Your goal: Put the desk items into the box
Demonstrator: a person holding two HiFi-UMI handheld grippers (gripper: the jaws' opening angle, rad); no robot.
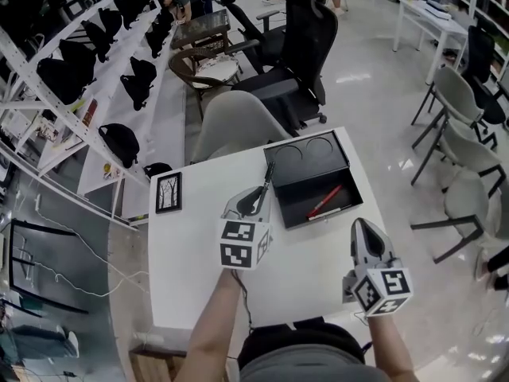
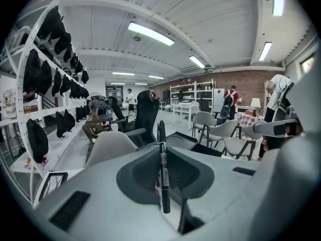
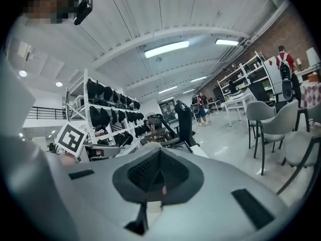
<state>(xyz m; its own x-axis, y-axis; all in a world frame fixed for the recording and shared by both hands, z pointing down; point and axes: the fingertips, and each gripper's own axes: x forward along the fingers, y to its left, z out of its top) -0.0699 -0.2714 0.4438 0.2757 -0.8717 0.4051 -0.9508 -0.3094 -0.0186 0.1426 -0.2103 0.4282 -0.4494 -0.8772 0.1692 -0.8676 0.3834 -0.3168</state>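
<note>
An open black box [image 1: 298,200] sits at the far right of the white table [image 1: 199,253], and a red pen [image 1: 325,201] lies inside it. My left gripper [image 1: 256,200] is shut on a black pen [image 1: 267,177] just left of the box, with the pen's tip pointing over the box's left rim. In the left gripper view the black pen [image 2: 162,134] stands upright between the jaws of the left gripper [image 2: 163,157], with the box [image 2: 183,140] beyond. My right gripper [image 1: 363,228] hovers near the table's front right and is shut with nothing in it. The right gripper [image 3: 159,170] shows closed, bare jaws in its own view.
A small black picture frame [image 1: 169,192] lies flat on the table's left part. A grey chair [image 1: 236,122] and a black office chair [image 1: 300,48] stand behind the table. White shelves with black bags [image 1: 119,78] run along the left. Grey chairs [image 1: 461,146] stand at the right.
</note>
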